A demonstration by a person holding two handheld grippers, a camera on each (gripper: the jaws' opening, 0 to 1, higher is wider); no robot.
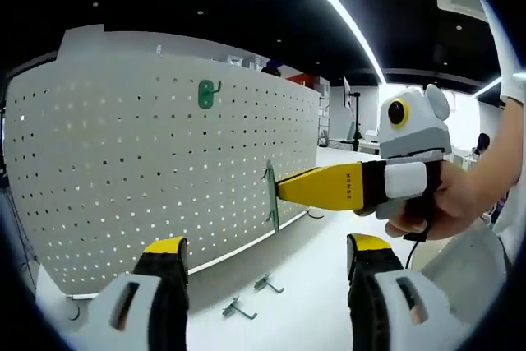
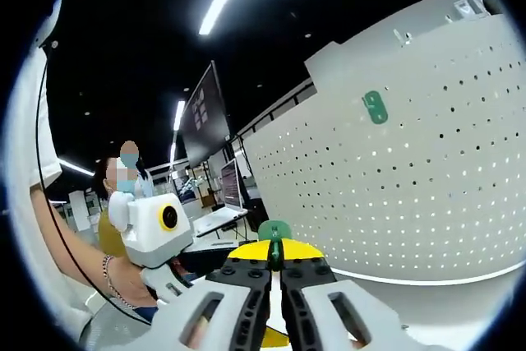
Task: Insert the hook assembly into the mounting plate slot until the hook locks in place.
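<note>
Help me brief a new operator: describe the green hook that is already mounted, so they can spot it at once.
Find the white perforated board standing upright on the white table. High on its face, near the top edge, sits one green hook. Unlike the two hooks lying loose on the table or the green hook pinched in the right gripper, it hangs on the board alone.

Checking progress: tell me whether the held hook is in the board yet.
Not yet: the right tool holds the green hook near the pegboard.

White pegboard [image 1: 148, 178] w/ dot holes, green hook [image 1: 270, 195], yellow-tipped right gripper [image 1: 279, 189].
</note>
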